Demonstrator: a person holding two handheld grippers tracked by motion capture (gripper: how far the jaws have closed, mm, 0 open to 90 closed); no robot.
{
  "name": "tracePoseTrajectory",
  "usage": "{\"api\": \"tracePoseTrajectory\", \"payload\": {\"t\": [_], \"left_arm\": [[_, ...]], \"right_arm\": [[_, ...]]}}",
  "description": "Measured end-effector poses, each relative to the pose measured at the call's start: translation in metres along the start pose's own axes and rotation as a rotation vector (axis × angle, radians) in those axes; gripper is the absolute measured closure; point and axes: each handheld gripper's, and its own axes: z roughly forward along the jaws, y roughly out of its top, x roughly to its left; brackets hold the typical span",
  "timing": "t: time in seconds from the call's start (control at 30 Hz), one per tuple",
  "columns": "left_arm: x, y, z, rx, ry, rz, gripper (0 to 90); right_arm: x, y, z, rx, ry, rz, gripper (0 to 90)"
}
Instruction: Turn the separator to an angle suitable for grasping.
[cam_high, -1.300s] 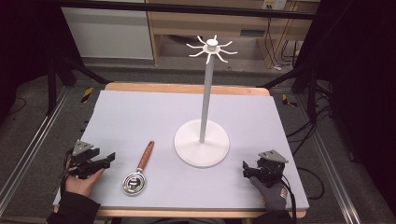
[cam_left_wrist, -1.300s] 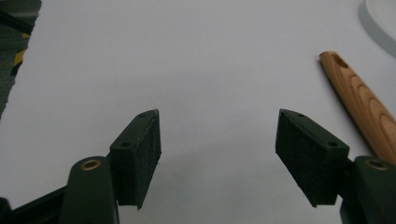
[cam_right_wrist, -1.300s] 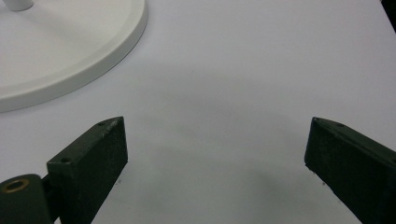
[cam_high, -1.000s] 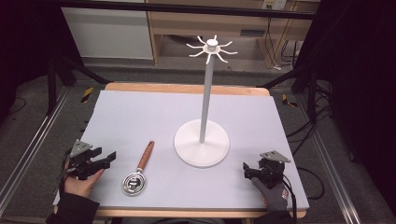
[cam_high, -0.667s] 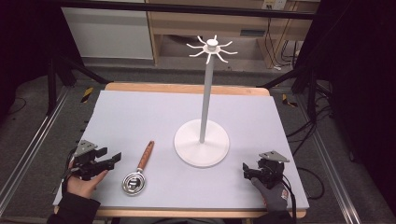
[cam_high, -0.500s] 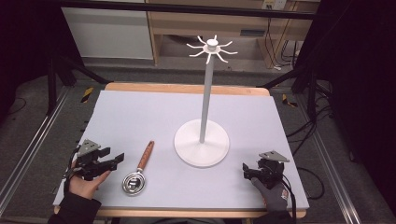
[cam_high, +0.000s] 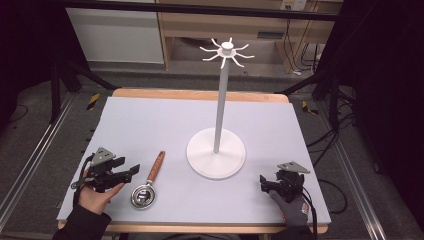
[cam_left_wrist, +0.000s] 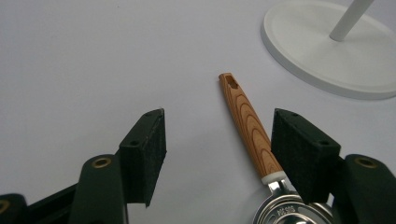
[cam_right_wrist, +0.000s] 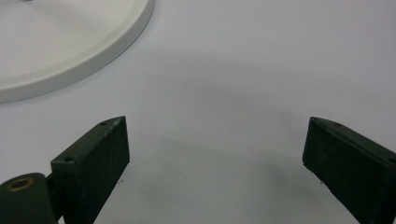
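Wooden shelving (cam_high: 240, 25) (dim room behind)

The left gripper view's bottom edge cuts off the metal cup (cam_left_wrist: 293, 211). The right gripper view's upper left crops the white stand base (cam_right_wrist: 70, 42).

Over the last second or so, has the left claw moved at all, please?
Yes. In the high view the left claw has edged right, toward the wooden-handled scoop, which has stayed put beside the white stand.

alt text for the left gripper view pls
The left tongs are open just above a pale table, their black jaws either side of a measuring cup's wooden handle. Its steel bowl sits at the bottom edge; a white stand's round base lies beyond.
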Motion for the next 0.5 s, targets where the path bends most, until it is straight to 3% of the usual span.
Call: {"api": "tracePoseTrajectory", "payload": {"t": [0.5], "left_arm": [[-0.013,0.02,0.005,0.017,-0.031,0.057,35.1]], "right_arm": [[0.0,0.0,0.0,0.005,-0.005,0.008,7.5]]}}
